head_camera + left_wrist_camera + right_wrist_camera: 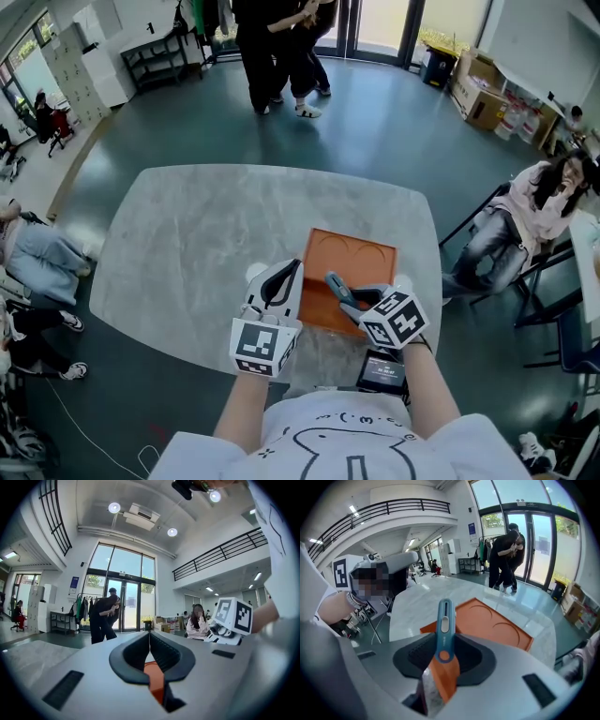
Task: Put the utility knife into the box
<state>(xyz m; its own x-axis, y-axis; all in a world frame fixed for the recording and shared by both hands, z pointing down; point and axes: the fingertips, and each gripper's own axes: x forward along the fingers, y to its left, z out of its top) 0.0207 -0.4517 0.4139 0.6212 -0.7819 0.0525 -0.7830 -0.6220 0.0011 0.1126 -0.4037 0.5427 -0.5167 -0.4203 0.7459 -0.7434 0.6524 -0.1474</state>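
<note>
Right gripper (337, 286) clamped a slim teal plastic utility knife (444, 620) at the near edge of the shallow orange rectangular box (361, 267); left gripper (149, 637) jaws met, empty.

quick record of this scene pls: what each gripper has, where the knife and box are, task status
left gripper: jaws together, nothing held, beside the box's left edge
right gripper: shut on the utility knife, blue handle pointing forward
box: orange, shallow, open, nothing visible in it, on the grey table
knife position: above the near part of the box
task status: knife in the jaws, not yet in the box
</note>
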